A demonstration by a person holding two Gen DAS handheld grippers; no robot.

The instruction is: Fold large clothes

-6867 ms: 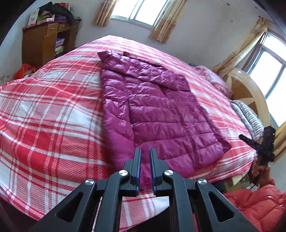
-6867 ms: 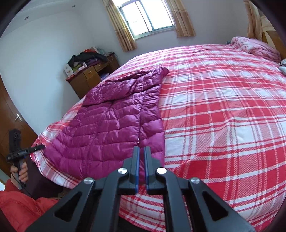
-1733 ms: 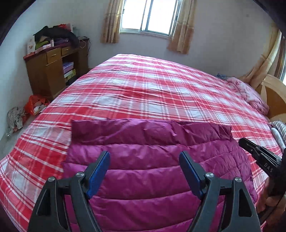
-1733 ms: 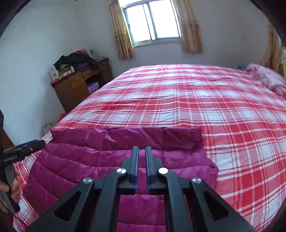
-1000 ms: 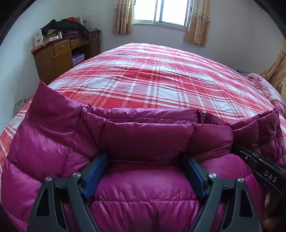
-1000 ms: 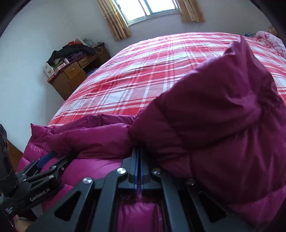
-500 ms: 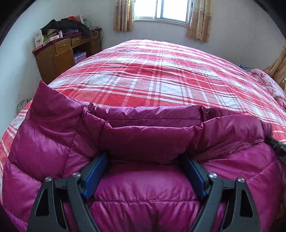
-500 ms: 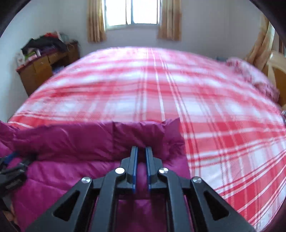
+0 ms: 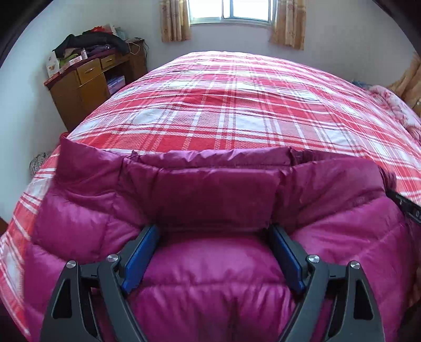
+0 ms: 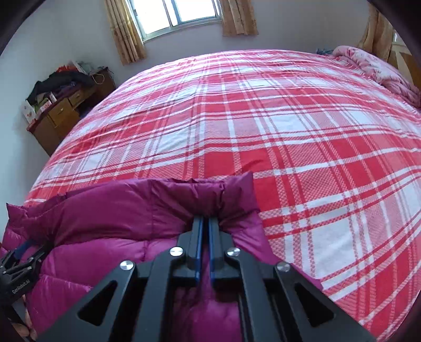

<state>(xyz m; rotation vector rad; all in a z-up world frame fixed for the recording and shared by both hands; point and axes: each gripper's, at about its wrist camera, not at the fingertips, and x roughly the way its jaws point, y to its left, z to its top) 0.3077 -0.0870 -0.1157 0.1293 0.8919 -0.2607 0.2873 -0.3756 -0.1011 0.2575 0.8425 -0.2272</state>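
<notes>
A magenta puffer jacket lies folded at the near edge of the red plaid bed. My left gripper is open, its blue pads set wide on either side of a raised fold of the jacket's far edge. My right gripper is shut on the jacket at its far right corner, the fabric bunching between the fingers. The left gripper also shows at the lower left of the right wrist view. The right gripper's tip shows at the right edge of the left wrist view.
A wooden dresser piled with clothes and boxes stands by the far left wall. A window with tan curtains is at the back. A pink quilt lies at the bed's far right. The plaid bedspread stretches beyond the jacket.
My right gripper has come down and forward onto the jacket's far right corner, which now lies lower. My left gripper has stayed open around the raised fold.
</notes>
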